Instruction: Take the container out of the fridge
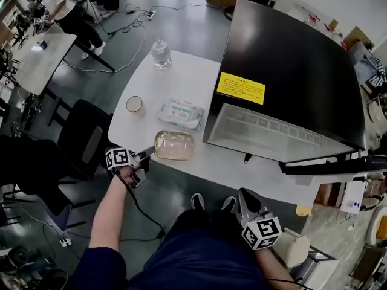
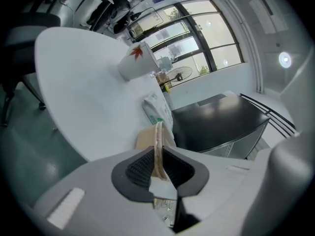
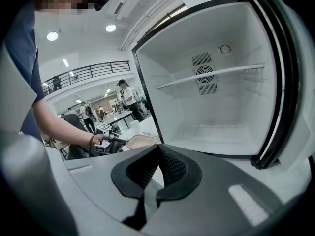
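Note:
The shallow, clear, tan-tinted container [image 1: 174,145] rests on the white table [image 1: 187,77], just in front of the black fridge [image 1: 290,65]. My left gripper [image 1: 149,154] is shut on its near left rim. In the left gripper view the container's thin edge [image 2: 158,132] runs up between the two black pads [image 2: 140,167]. My right gripper [image 1: 242,194] hangs low by my lap, shut with nothing in it. In the right gripper view its jaws [image 3: 158,150] meet, facing the open fridge's white inside [image 3: 211,97], which holds nothing. The container [image 3: 140,141] also shows there, at the left.
A paper cup [image 1: 134,104], a pack of wet wipes [image 1: 180,113] and a water bottle [image 1: 161,53] stand on the table behind the container. The fridge door [image 1: 332,161] hangs open to the right. A dark chair [image 1: 84,135] sits left of the table.

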`<control>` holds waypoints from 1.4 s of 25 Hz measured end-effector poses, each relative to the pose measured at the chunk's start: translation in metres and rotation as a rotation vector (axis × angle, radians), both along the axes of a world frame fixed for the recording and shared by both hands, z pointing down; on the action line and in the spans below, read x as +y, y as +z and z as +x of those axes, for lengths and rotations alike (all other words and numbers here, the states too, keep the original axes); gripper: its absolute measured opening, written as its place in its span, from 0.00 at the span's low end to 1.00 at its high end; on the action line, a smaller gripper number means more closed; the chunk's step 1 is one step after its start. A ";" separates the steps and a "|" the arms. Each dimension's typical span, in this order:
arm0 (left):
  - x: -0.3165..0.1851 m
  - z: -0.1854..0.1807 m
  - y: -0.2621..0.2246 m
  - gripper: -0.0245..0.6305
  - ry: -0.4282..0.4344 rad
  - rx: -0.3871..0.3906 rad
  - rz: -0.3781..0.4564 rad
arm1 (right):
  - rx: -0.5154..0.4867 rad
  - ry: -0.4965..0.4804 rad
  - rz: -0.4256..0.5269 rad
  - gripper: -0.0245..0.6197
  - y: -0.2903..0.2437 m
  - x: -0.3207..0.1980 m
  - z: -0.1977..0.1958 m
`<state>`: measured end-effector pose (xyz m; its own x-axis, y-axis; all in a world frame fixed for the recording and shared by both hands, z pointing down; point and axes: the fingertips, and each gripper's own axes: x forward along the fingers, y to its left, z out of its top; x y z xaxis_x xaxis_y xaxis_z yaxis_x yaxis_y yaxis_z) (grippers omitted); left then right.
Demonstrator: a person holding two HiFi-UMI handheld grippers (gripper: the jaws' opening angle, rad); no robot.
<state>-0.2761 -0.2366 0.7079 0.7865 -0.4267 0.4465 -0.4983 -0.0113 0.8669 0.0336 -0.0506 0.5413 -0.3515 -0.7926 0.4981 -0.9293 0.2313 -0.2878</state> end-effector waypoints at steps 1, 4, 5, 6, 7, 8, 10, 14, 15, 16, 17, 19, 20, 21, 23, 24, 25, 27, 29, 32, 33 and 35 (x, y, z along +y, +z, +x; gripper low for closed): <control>-0.002 -0.002 0.003 0.12 -0.008 -0.015 -0.004 | 0.000 0.005 -0.001 0.05 0.000 0.001 0.001; -0.009 -0.008 0.010 0.12 -0.043 -0.053 -0.004 | -0.001 0.015 -0.005 0.05 0.002 0.002 0.004; -0.011 -0.008 0.010 0.12 -0.053 -0.064 0.001 | -0.003 0.016 -0.007 0.05 0.003 0.002 0.005; -0.013 -0.008 0.011 0.13 -0.057 -0.080 0.011 | -0.006 0.015 -0.008 0.05 0.004 0.002 0.005; -0.014 -0.007 0.011 0.13 -0.058 -0.100 0.025 | -0.008 0.014 -0.009 0.05 0.004 0.002 0.005; -0.015 -0.007 0.011 0.15 -0.059 -0.122 0.041 | -0.010 0.012 -0.010 0.05 0.004 0.002 0.005; -0.017 -0.009 0.009 0.18 -0.073 -0.152 0.067 | -0.011 0.007 -0.009 0.05 0.004 0.001 0.005; -0.020 -0.018 0.004 0.19 -0.128 -0.209 0.103 | -0.010 -0.002 -0.002 0.05 0.002 -0.001 0.007; -0.019 -0.021 0.002 0.19 -0.135 -0.232 0.110 | -0.011 -0.003 0.000 0.05 0.001 -0.002 0.009; -0.017 -0.023 0.000 0.19 -0.139 -0.257 0.120 | -0.011 -0.004 0.002 0.05 0.001 -0.002 0.010; -0.015 -0.024 -0.003 0.19 -0.142 -0.283 0.134 | -0.012 -0.005 0.003 0.05 0.000 -0.003 0.012; -0.010 -0.020 -0.016 0.19 -0.147 -0.321 0.176 | -0.014 -0.010 0.005 0.05 0.000 -0.004 0.015; -0.008 -0.016 -0.025 0.19 -0.149 -0.332 0.201 | -0.015 -0.015 0.006 0.05 0.000 -0.005 0.016; -0.005 -0.011 -0.034 0.19 -0.151 -0.341 0.228 | -0.016 -0.020 0.007 0.05 0.000 -0.006 0.017; -0.001 0.001 -0.055 0.19 -0.154 -0.356 0.287 | -0.018 -0.035 0.011 0.05 -0.001 -0.009 0.017; 0.002 0.007 -0.066 0.19 -0.156 -0.360 0.317 | -0.020 -0.044 0.015 0.05 -0.002 -0.011 0.017; 0.005 0.014 -0.078 0.19 -0.158 -0.358 0.346 | -0.022 -0.054 0.021 0.05 -0.004 -0.012 0.017; 0.013 0.029 -0.101 0.19 -0.159 -0.351 0.400 | -0.027 -0.077 0.036 0.05 -0.008 -0.016 0.015; 0.022 0.044 -0.122 0.19 -0.150 -0.347 0.451 | -0.030 -0.101 0.048 0.05 -0.013 -0.020 0.013; 0.040 0.074 -0.150 0.19 -0.115 -0.329 0.509 | -0.030 -0.132 0.063 0.05 -0.019 -0.025 0.011; 0.047 0.085 -0.159 0.19 -0.104 -0.318 0.526 | -0.031 -0.142 0.068 0.05 -0.022 -0.026 0.010; 0.059 0.102 -0.177 0.19 -0.091 -0.300 0.563 | -0.036 -0.160 0.077 0.05 -0.026 -0.027 0.010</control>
